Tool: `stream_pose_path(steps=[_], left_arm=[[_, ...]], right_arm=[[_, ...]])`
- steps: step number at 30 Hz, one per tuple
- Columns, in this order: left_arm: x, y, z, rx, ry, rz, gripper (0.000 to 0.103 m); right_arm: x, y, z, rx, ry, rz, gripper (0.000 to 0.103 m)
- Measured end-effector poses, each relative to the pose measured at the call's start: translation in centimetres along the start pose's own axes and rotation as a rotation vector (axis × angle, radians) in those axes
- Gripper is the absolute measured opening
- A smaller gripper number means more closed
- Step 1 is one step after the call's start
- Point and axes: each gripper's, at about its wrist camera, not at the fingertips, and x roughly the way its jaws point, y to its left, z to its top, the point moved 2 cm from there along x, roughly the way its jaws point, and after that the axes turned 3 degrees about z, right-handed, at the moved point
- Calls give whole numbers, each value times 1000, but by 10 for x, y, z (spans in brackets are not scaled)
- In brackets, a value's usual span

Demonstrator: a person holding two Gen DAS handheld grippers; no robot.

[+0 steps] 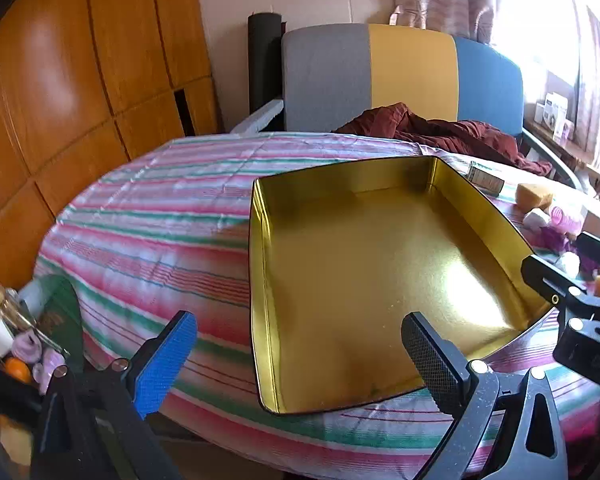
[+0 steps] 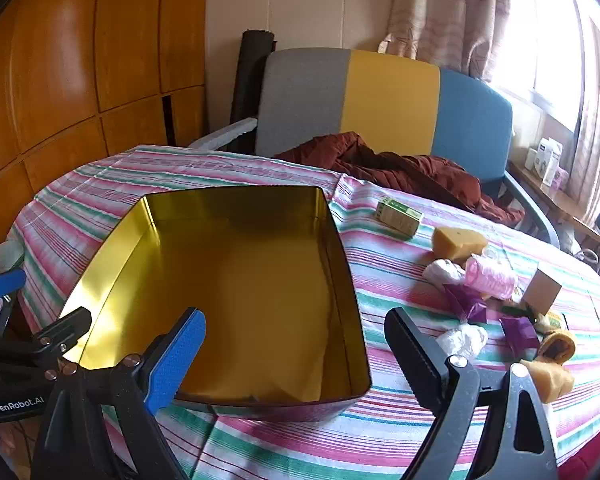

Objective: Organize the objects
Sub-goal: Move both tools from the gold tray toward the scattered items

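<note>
An empty gold tin box (image 1: 356, 268) (image 2: 236, 288) sits on the striped tablecloth (image 1: 160, 216) (image 2: 380, 440). My left gripper (image 1: 300, 356) hangs open over the box's near left corner, nothing between its fingers. My right gripper (image 2: 296, 356) is open too, straddling the box's near right wall without touching it. Right of the box lie loose objects: a green carton (image 2: 399, 216) (image 1: 485, 179), a yellow sponge (image 2: 458, 243) (image 1: 534, 197), a pink roller (image 2: 492, 276) (image 1: 565, 218), white wads (image 2: 462, 340), purple pieces (image 2: 520, 334), a small cardboard box (image 2: 542, 291) and sponge bits (image 2: 548, 378).
A grey, yellow and blue chair (image 1: 404, 76) (image 2: 384, 104) stands behind the table with a dark red cloth (image 1: 440, 128) (image 2: 400, 168) draped over its seat. Wooden cabinets (image 1: 60, 80) line the left. Small clutter (image 1: 16, 336) sits off the table's left edge.
</note>
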Motion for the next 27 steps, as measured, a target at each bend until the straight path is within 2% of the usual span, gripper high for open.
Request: stream_pose_path(steps=[8,27], left_arm=[[4,-8,0,51,-3,0,103],[10,-24,-1,104,11,-30,103]], right_arm=[[0,-16,-2,34,9,-22,93],[-11,-64,-5,111,6,-93,93]])
